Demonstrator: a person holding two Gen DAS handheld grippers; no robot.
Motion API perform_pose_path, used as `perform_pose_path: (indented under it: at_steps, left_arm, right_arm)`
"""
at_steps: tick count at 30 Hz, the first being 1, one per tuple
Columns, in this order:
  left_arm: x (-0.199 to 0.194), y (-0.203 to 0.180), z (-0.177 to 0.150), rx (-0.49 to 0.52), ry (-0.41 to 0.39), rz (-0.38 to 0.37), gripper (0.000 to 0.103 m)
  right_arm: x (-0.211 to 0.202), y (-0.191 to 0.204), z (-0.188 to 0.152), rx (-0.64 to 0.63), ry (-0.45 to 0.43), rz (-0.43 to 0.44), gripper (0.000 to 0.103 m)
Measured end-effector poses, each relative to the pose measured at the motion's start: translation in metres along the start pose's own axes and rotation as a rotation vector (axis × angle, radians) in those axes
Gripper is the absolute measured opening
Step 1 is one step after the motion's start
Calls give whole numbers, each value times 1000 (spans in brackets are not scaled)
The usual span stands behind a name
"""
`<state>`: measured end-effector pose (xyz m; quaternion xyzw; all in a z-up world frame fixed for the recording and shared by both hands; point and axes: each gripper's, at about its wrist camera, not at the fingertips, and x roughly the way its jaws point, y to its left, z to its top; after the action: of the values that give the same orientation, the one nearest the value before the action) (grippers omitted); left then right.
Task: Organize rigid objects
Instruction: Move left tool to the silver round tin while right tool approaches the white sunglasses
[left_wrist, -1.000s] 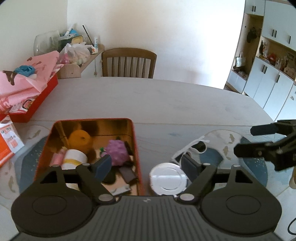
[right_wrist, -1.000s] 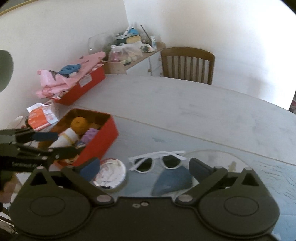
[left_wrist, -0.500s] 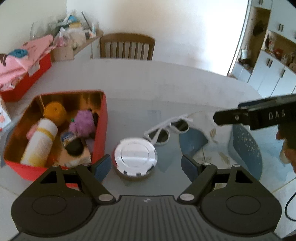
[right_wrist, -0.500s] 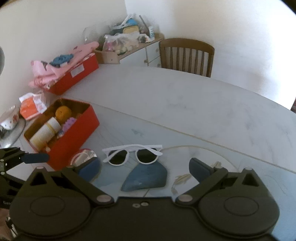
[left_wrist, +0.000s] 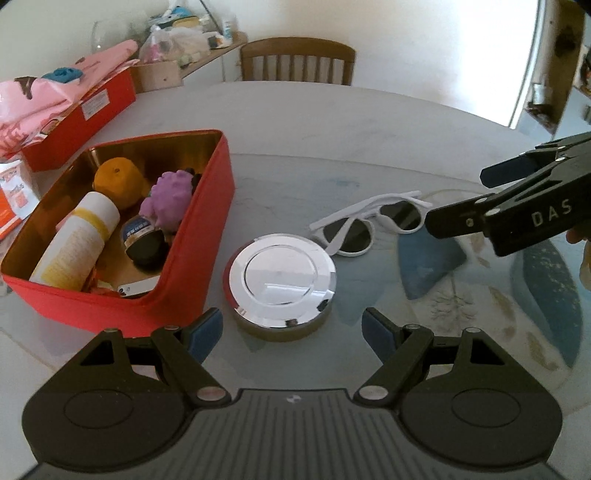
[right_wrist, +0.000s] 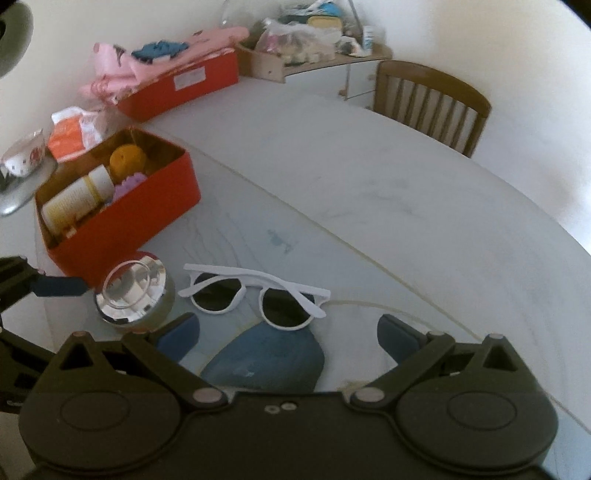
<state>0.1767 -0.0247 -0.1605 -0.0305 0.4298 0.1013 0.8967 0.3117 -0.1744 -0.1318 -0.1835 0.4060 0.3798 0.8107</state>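
Note:
An open red tin (left_wrist: 207, 236) (right_wrist: 147, 218) holds an orange ball (left_wrist: 116, 181), a white-and-yellow bottle (left_wrist: 77, 243), a purple toy (left_wrist: 170, 201) and a small dark jar. A round chrome-lidded container (left_wrist: 282, 275) (right_wrist: 133, 291) stands just right of the tin. White sunglasses (left_wrist: 364, 227) (right_wrist: 255, 295) lie folded further right. My left gripper (left_wrist: 291, 330) is open and empty, just short of the chrome container. My right gripper (right_wrist: 288, 334) is open and empty, close behind the sunglasses; it also shows in the left wrist view (left_wrist: 465, 201).
The pale table (right_wrist: 369, 184) has a glass top with blue fish patterns (left_wrist: 424, 262). A larger red box (right_wrist: 184, 85) with pink cloth, an orange packet (right_wrist: 74, 133) and a small bowl (right_wrist: 22, 155) sit at the left. A wooden chair (left_wrist: 295, 62) stands at the far side.
Both grippers have pulled back and swung right. The left now faces the chrome container instead of hovering over the tin; the right has come closer behind the sunglasses. Both stayed open.

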Motion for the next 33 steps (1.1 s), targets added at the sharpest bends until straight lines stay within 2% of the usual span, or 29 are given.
perform_pose_path:
  at_steps: [5,10,17,21,27,33]
  left_arm:
    - [11,-4,4,2,-4,36,82]
    - [19,-5,7,-17,-6,66,82]
    - [28,-4,9,-38,-1,83,82]
    - [29,-5,10,-49,-3,90,83]
    - [29,-8,12,-74,-4,86,82]
    - [28,-8,13,-86,-6,100,77]
  right_arm:
    - [22,0,2,-94,9,-24,100]
    - [38,-11,2,-38,11,-10,94]
    - [50,-9,1,-57,-13,-20,78]
    - [54,-11,2,-46,-26,3,76]
    - [50,-8,-1,-66,-55,33,58]
    - [45,-7,-5,-61,-60,39,57]
